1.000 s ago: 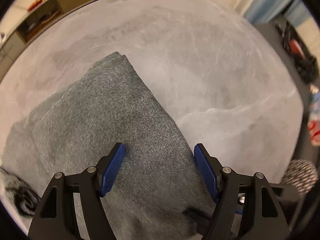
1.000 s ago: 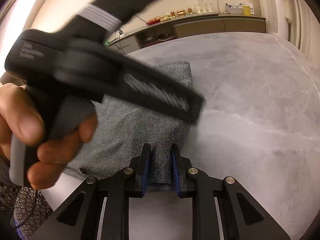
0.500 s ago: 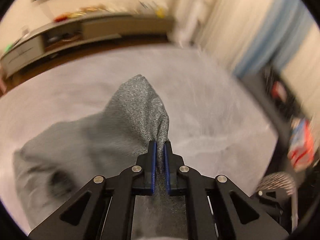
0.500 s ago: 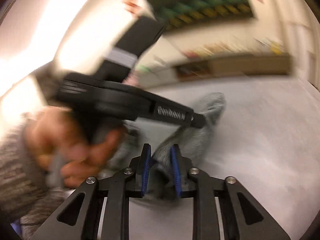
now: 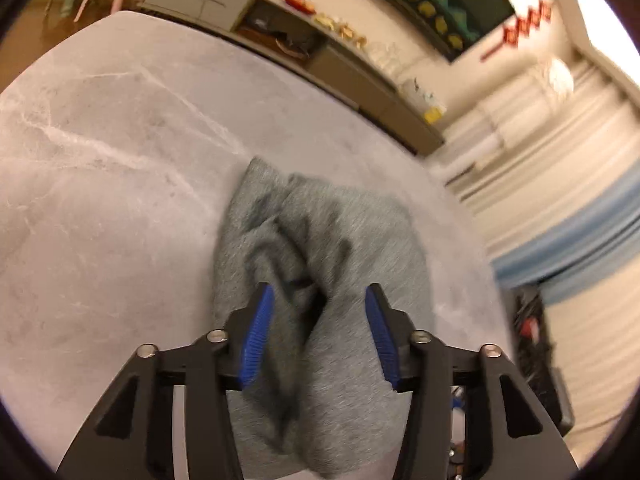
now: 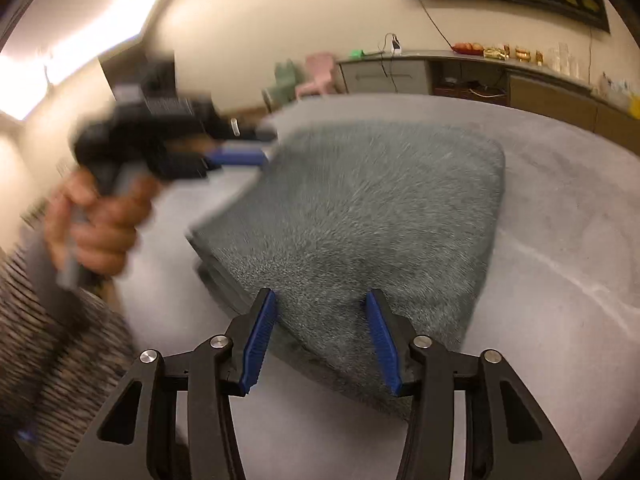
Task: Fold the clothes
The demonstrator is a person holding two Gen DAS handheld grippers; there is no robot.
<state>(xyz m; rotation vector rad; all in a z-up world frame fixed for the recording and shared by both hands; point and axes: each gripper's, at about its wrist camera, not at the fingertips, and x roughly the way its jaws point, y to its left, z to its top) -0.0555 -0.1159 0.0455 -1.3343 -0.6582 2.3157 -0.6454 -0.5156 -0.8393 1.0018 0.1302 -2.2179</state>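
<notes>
Looking along the left claw [image 5: 316, 336], its blue pads stand wide apart over the grey garment [image 5: 320, 240], which lies rumpled on the grey surface [image 5: 100, 160] — a dark crease runs between the pads. Bare surface spreads to its left. From the right wrist, the right claw [image 6: 318, 338] gapes too, gripping nothing, at the garment's near edge — layers there could slip apart if nudged. Ample room lies right.
</notes>
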